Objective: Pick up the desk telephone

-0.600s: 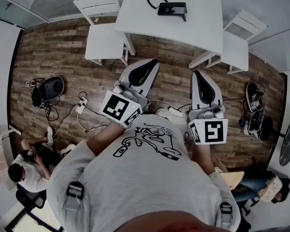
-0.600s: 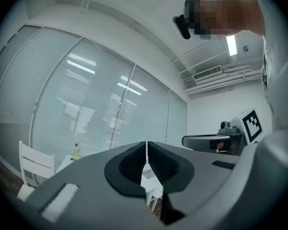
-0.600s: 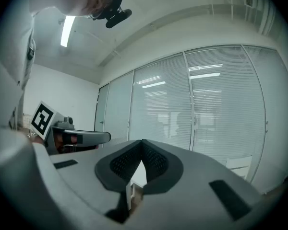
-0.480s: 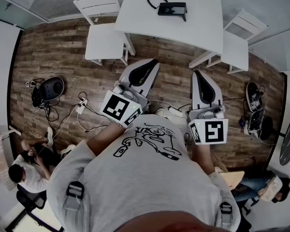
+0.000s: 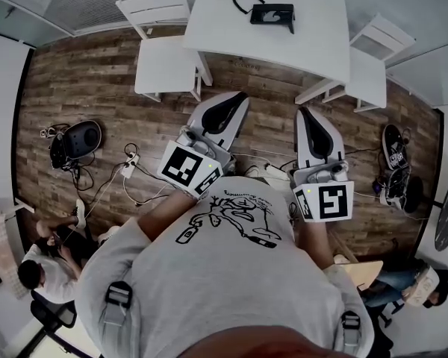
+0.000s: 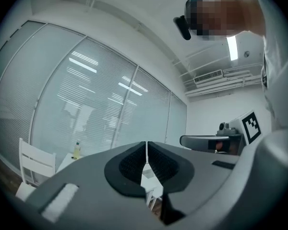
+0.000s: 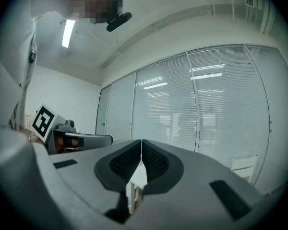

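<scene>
White chair [image 5: 160, 47] stood left of the white surface [image 5: 231, 36]. Left claw [image 5: 234, 98] was clenched with nothing between its jaws. It was held level over the wood floor [image 5: 97, 88], well short of the surface. Desk telephone [image 5: 272, 13] sat on the surface toward the far edge, its cord [image 5: 243, 0] looping to the left, and neither claw touched it. Right claw [image 5: 305, 113] was likewise clenched, empty and level, beside the left one. Second chair [image 5: 369, 66] stood right of the surface.

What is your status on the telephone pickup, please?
Left gripper and right gripper shut, empty. Telephone on table ahead, untouched, out of reach. Chairs flank the table, not blocking.
</scene>
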